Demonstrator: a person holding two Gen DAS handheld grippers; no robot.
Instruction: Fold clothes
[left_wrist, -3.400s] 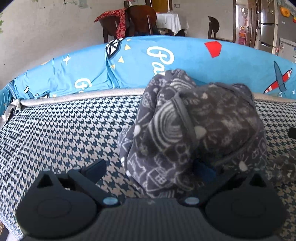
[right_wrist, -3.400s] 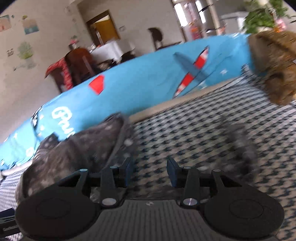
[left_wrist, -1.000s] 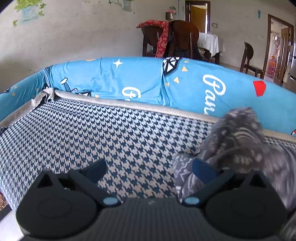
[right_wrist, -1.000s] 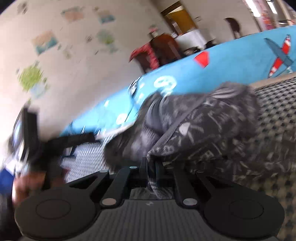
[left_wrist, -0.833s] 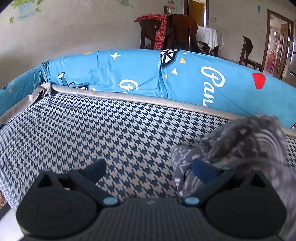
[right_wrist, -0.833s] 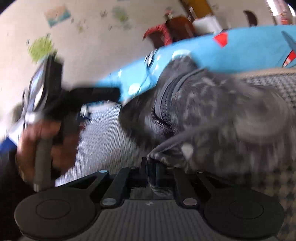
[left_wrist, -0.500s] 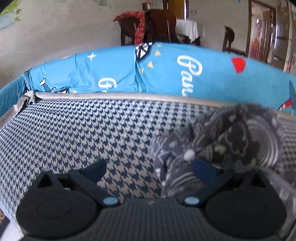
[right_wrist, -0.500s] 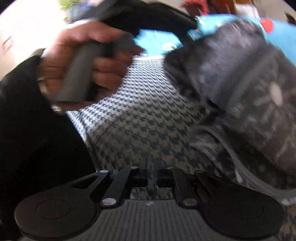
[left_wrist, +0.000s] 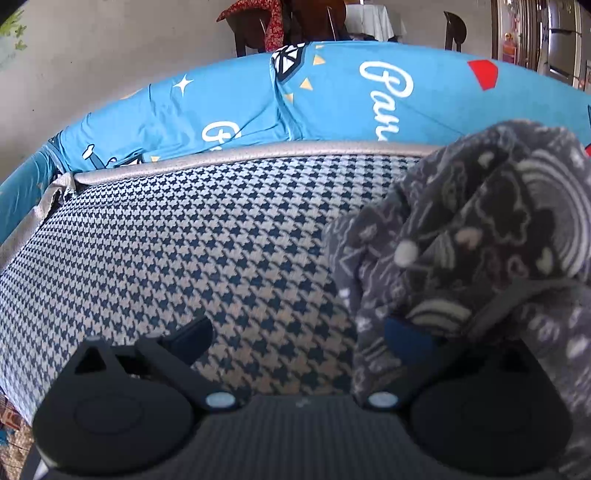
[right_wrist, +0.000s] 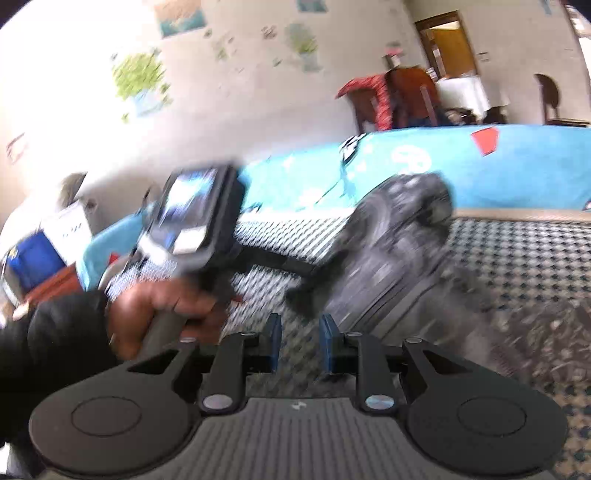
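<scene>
Right claw letting go, garment bunched on the sofa seat.
Right claw (right_wrist: 299, 345) jaws opening, nothing between them. Left claw (left_wrist: 301, 336) spread wide, grey patterned garment (left_wrist: 480, 236) draped over one finger. Risk: cloth snags that finger, drags and undoes the fold.

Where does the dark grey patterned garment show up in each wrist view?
Left wrist: the grey garment fills the right side, bunched against the left gripper's right finger.
Right wrist: it sits right of centre, blurred, beyond the opening, empty right gripper.
Shared landmark: the blue printed cover behind the houndstooth surface.
</scene>
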